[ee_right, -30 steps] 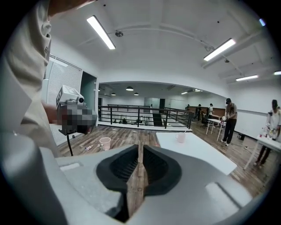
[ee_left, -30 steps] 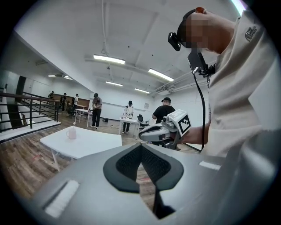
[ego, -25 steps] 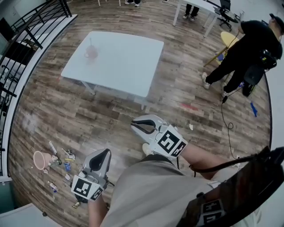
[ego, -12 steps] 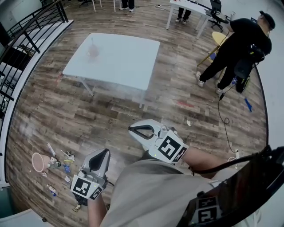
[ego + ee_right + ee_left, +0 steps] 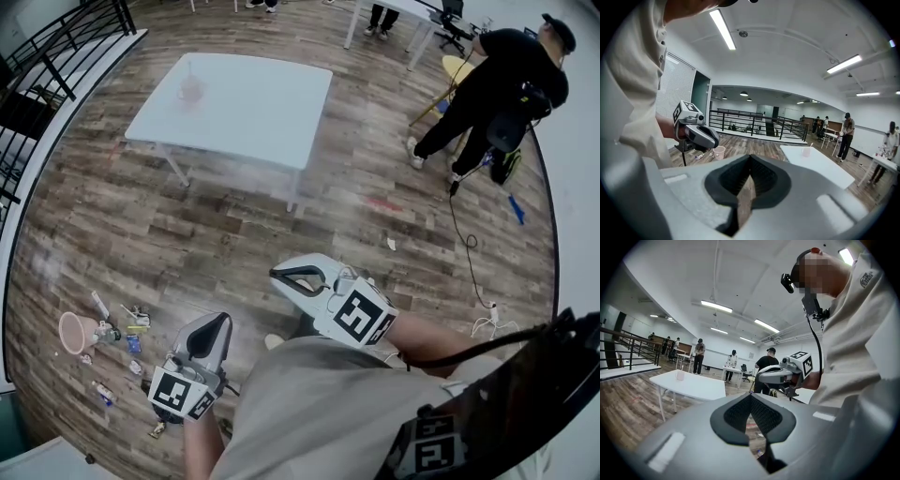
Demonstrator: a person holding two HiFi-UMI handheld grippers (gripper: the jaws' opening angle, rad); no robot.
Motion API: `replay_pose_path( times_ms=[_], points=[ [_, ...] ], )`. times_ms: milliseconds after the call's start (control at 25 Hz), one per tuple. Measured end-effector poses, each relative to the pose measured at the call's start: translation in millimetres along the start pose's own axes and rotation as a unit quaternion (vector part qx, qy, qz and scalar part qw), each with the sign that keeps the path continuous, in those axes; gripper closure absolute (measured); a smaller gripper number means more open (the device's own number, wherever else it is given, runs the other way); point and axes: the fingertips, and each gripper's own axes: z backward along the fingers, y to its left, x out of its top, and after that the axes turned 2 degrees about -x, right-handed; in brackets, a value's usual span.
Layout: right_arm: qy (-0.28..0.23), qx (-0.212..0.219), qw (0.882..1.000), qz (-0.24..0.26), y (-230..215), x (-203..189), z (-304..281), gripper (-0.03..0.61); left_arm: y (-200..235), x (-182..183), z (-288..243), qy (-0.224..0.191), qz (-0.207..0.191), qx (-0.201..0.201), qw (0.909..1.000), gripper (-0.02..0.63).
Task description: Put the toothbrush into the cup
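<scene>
Left gripper [image 5: 750, 398] and right gripper [image 5: 749, 176] are found clenched and empty. A thin stick is seen in the cup [image 5: 191, 91] on the table [image 5: 267, 108]; completion is judged likely.

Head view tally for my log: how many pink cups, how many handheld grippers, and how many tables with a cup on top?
Pink cups: 2, table cup and floor cup
Grippers: 2, left gripper and right gripper
White table bearing a cup: 1
Total: 5
</scene>
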Motion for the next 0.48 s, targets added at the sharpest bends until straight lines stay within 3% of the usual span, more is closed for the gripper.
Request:
replay_pose_path(
  times_ms=[200, 480],
  points=[
    [0.005, 0.004, 1.000, -0.010, -17.0, -11.6, 0.2, 0.575, 8.8, -2.6, -22.0, 0.011, 0.007, -0.002, 0.9999, 0.607],
    [-0.004, 0.004, 1.000, -0.011, -87.1, -22.0, 5.8, 0.575, 29.6, 16.3, -85.2, 0.018, 0.001, 0.006, 0.9998, 0.607]
  ],
)
